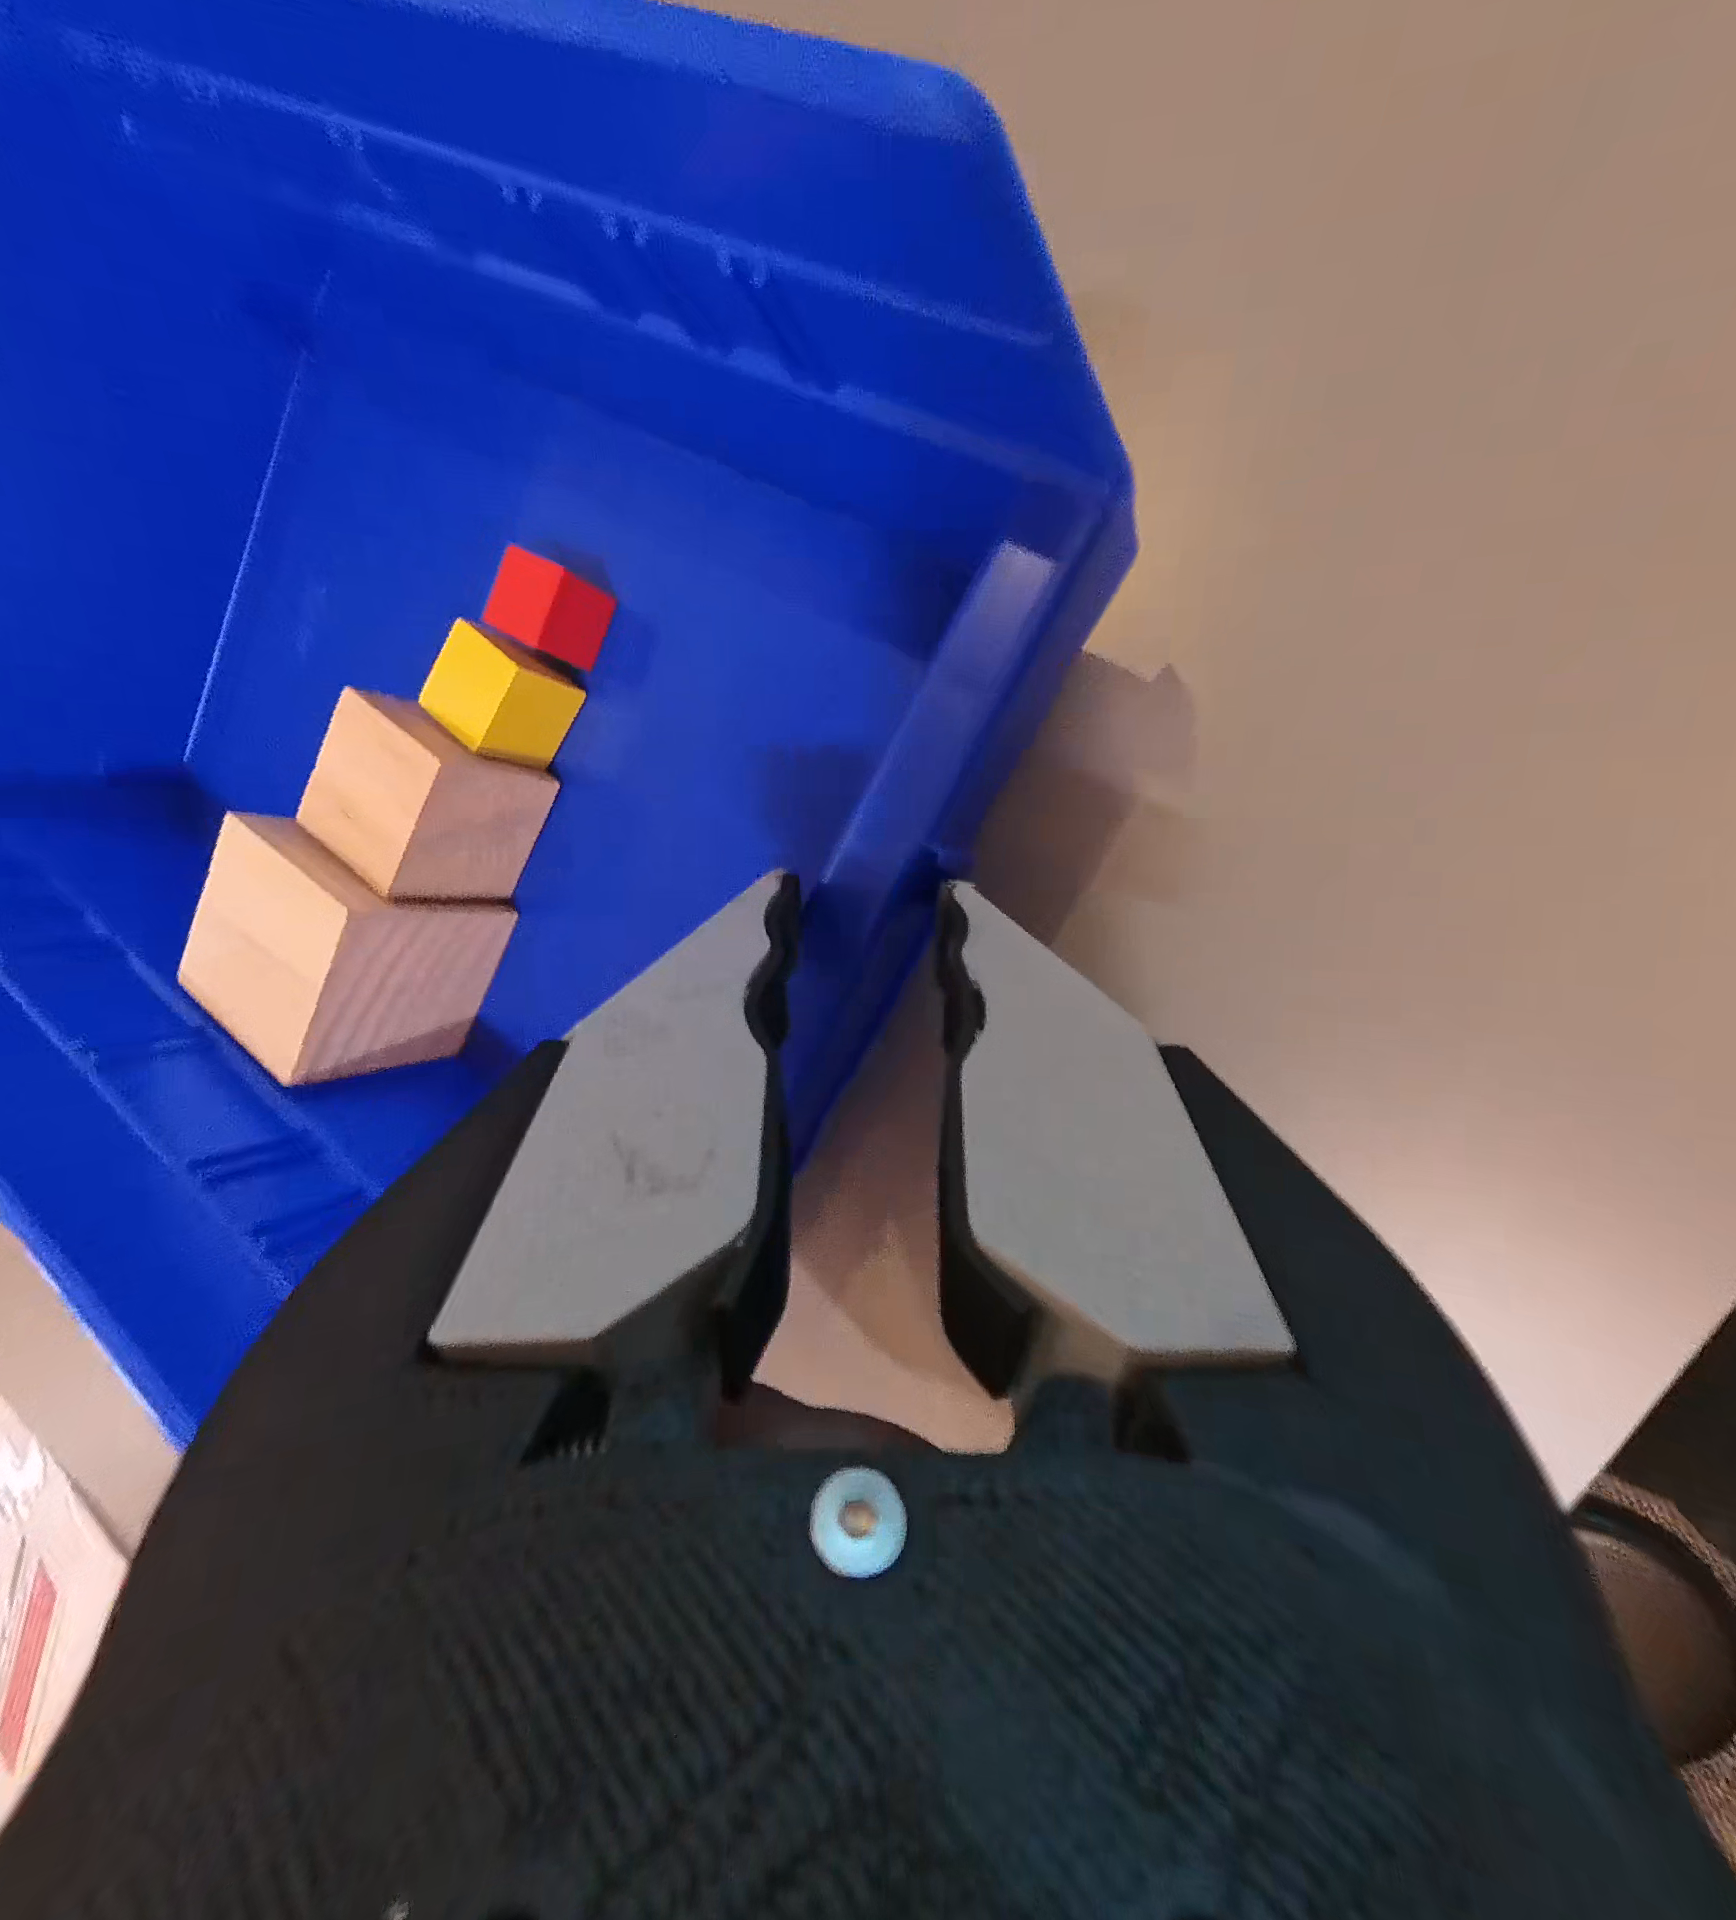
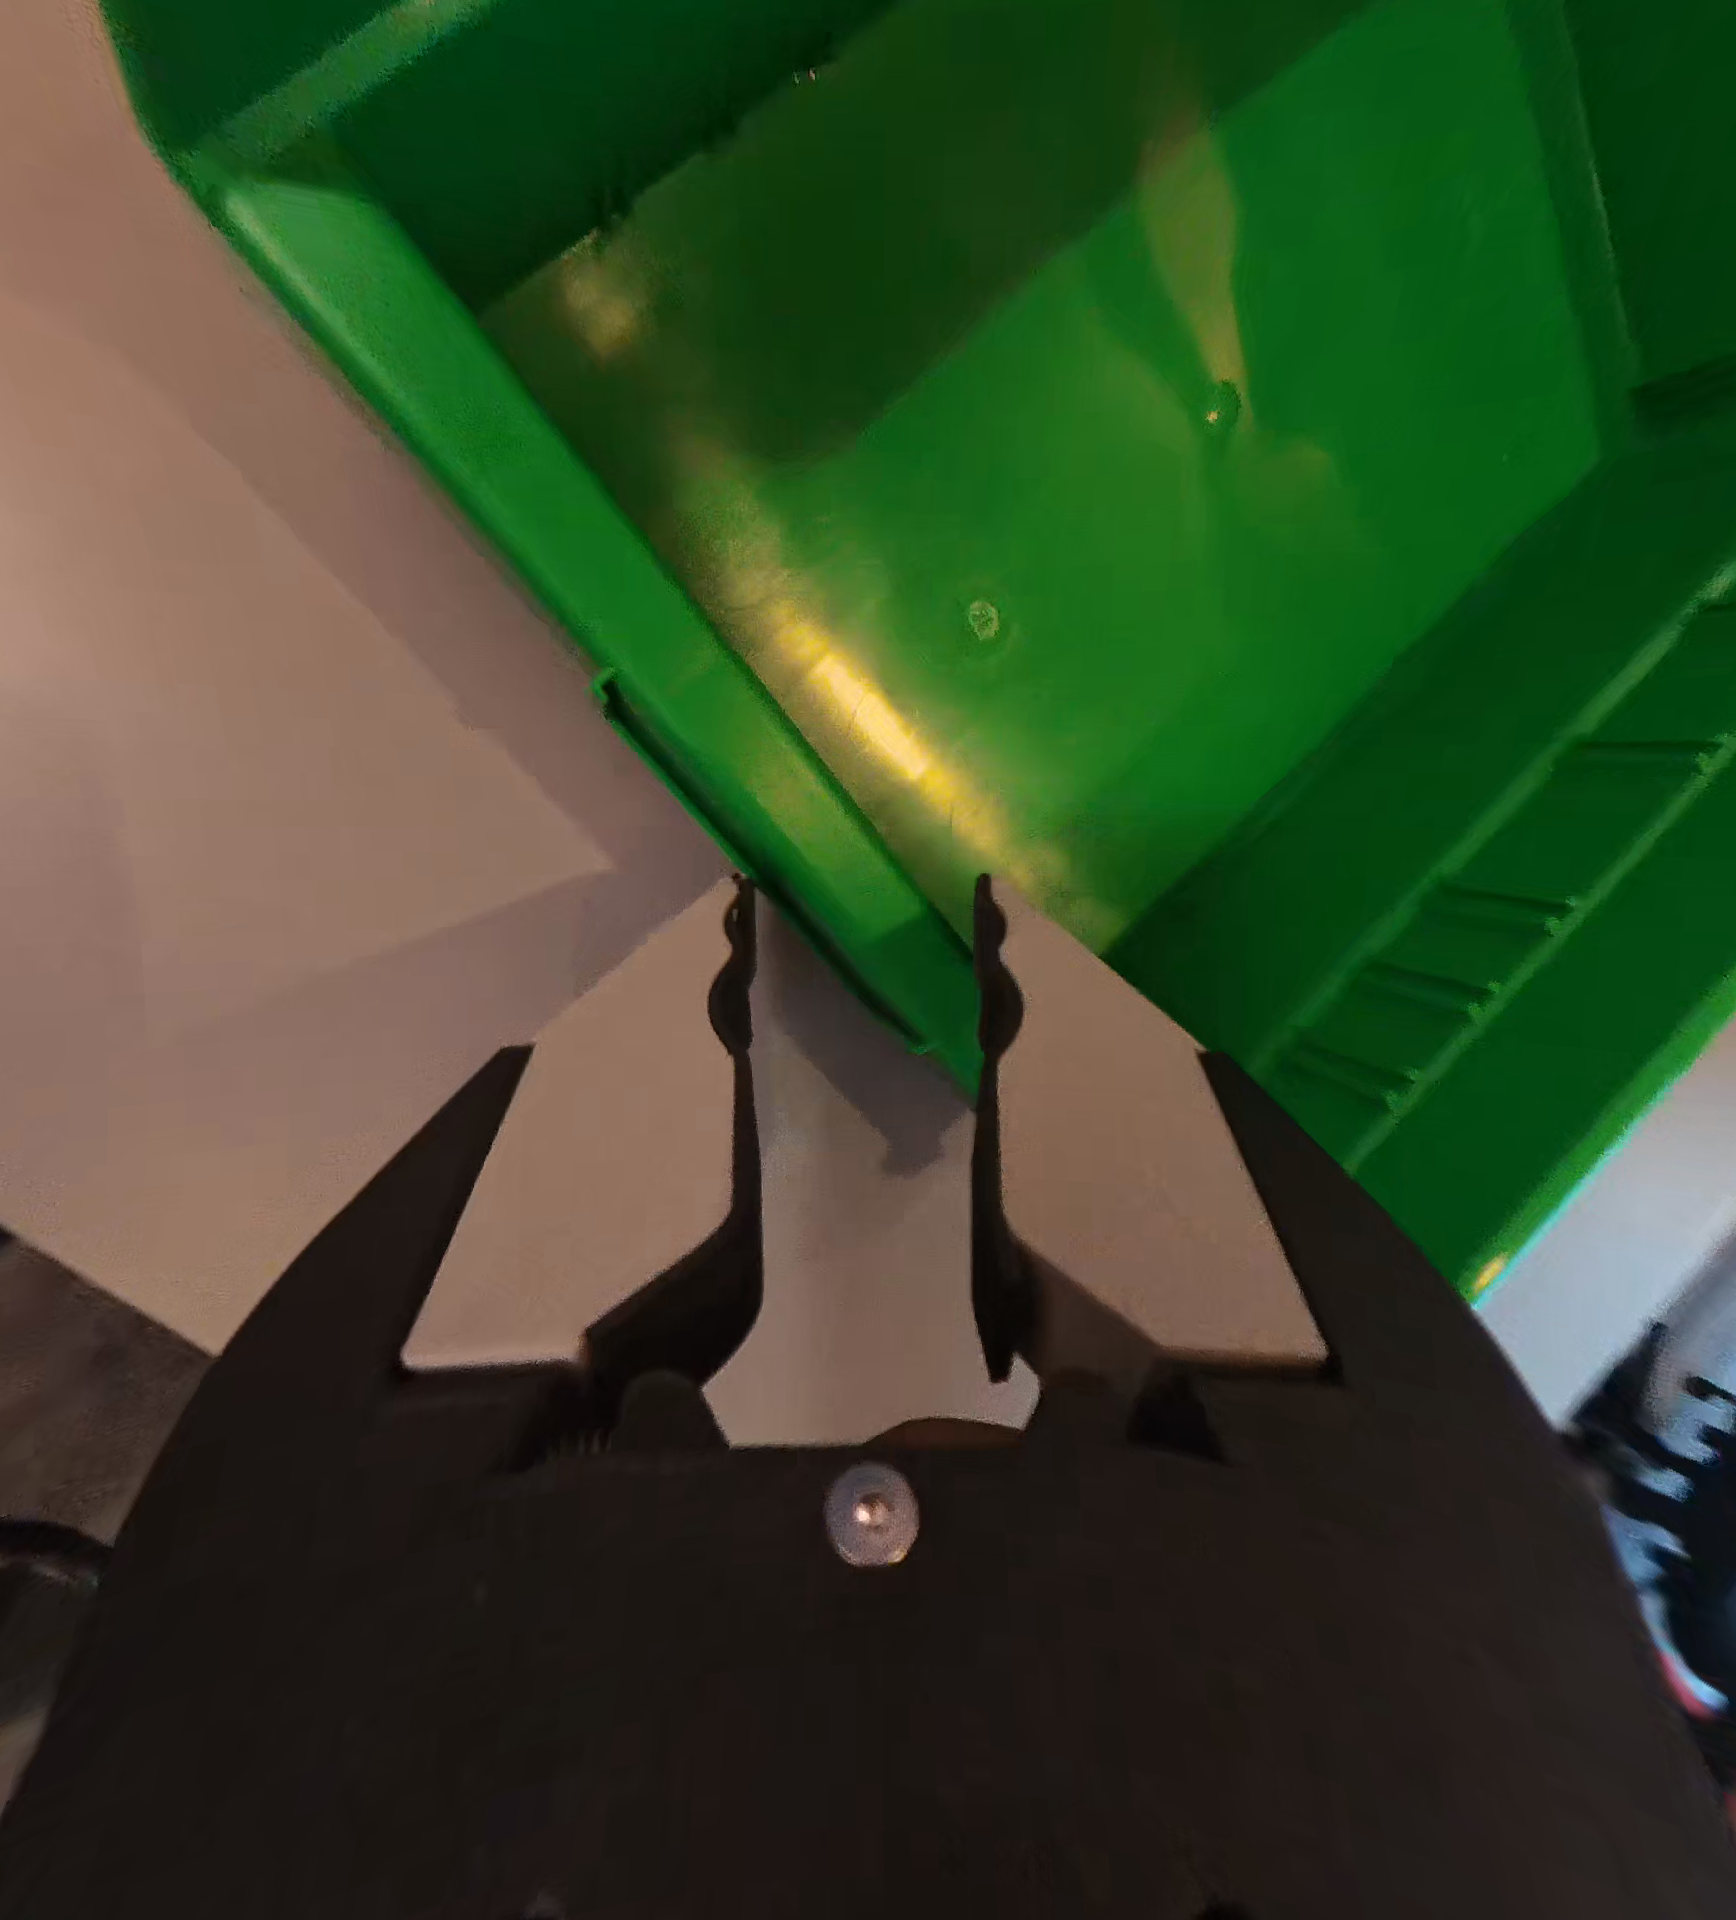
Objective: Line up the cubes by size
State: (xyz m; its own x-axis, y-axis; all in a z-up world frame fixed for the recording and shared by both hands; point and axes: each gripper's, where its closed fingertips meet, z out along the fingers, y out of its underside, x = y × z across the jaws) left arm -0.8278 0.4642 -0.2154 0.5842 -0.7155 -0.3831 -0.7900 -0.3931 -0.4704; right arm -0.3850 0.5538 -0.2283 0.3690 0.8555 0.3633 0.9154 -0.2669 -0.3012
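Cubes sit in a row on the floor of the blue bin (image 1: 635,416). The big wood cube (image 1: 324,956) is nearest, then the small wood cube (image 1: 417,800), then the yellow cube (image 1: 500,691), then the red cube (image 1: 552,608). Each one looks like it touches the next, and they go from big to small. So the row looks done, I think.

The left gripper (image 1: 864,894) is partly open and holds nothing. It hangs over the bin's near wall, apart from the cubes. The right gripper (image 2: 859,894) is also partly open and holds nothing. It is at the edge of the green bin (image 2: 1259,520), where no cubes show.

The best thing now is to pull both grippers away slowly and high. Keep the left one clear of the big wood cube, because a bump could push the row crooked.
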